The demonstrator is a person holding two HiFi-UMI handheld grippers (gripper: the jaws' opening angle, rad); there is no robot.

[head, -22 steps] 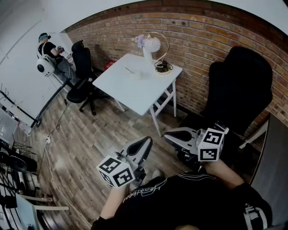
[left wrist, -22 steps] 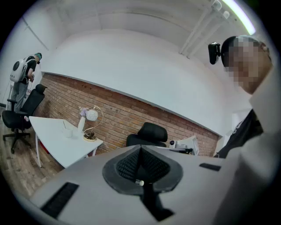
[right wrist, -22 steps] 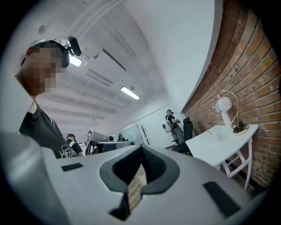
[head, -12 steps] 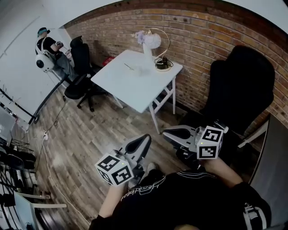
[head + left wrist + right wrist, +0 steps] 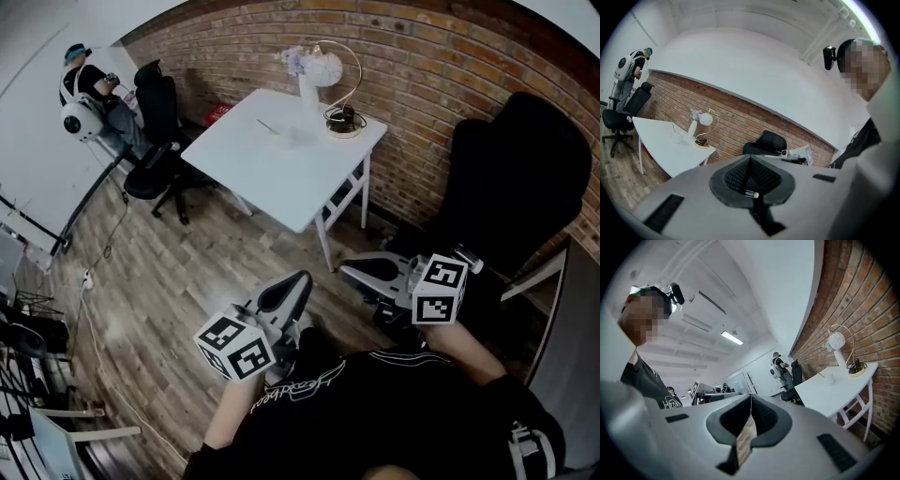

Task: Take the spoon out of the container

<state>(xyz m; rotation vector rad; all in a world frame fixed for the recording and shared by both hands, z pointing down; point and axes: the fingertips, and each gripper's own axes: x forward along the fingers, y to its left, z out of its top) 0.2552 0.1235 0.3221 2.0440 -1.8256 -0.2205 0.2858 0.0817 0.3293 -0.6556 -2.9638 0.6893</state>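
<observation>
A small white container (image 5: 278, 134) with a thin spoon (image 5: 267, 125) leaning in it stands on the white table (image 5: 281, 178), far ahead of me. The left gripper view shows the container (image 5: 677, 138) small at the left, and the right gripper view shows it (image 5: 830, 379) at the right. Both grippers are held close to my body, well short of the table. My left gripper (image 5: 284, 293) points up and ahead with its jaws together and empty (image 5: 750, 158). The jaws of my right gripper (image 5: 361, 273) also meet, with nothing between them (image 5: 751, 397).
A white vase with flowers (image 5: 307, 89) and a gold-ringed lamp (image 5: 342, 117) stand at the table's back by the brick wall (image 5: 441, 84). A black armchair (image 5: 511, 187) is at the right, office chairs (image 5: 155, 159) and a person (image 5: 80, 89) at the far left. Cables lie on the wood floor (image 5: 169, 281).
The head view has shifted a little, so the table sits slightly higher in the picture. Both grippers stay shut near my body, nearly where they were.
</observation>
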